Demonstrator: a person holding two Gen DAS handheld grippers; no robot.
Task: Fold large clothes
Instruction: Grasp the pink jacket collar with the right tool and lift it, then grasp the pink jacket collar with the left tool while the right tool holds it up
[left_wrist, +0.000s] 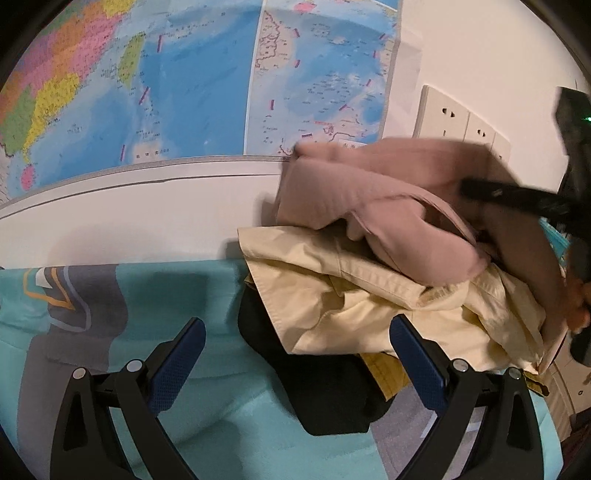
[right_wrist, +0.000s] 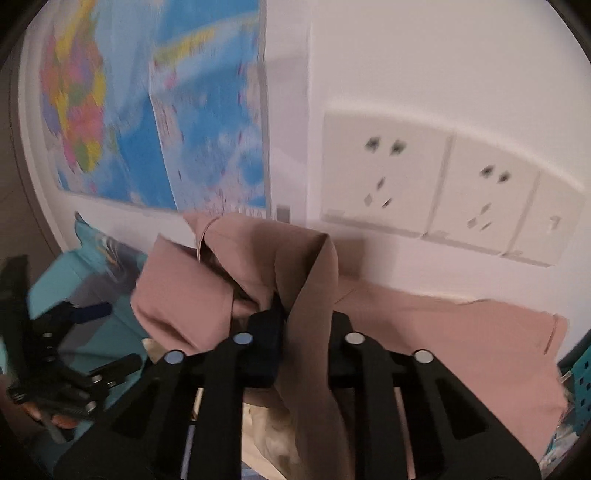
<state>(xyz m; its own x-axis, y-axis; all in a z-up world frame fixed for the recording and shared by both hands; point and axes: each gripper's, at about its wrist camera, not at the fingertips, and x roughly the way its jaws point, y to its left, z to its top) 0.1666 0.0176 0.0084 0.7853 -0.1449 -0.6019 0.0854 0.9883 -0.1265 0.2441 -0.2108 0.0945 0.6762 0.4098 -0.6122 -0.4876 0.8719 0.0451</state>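
A dusty pink garment lies bunched on top of a pile by the wall. My right gripper is shut on a fold of this pink garment, which drapes down between its fingers. In the left wrist view the right gripper reaches in from the right edge. Under the pink one lie a cream-yellow garment and a black garment. My left gripper stands open above the black garment's edge, its blue pads pressing on nothing. The left gripper also shows in the right wrist view.
The pile rests on a teal patterned sheet. A white ledge runs along the wall under a coloured map. White wall sockets sit right of the map. A teal perforated basket is at the far right.
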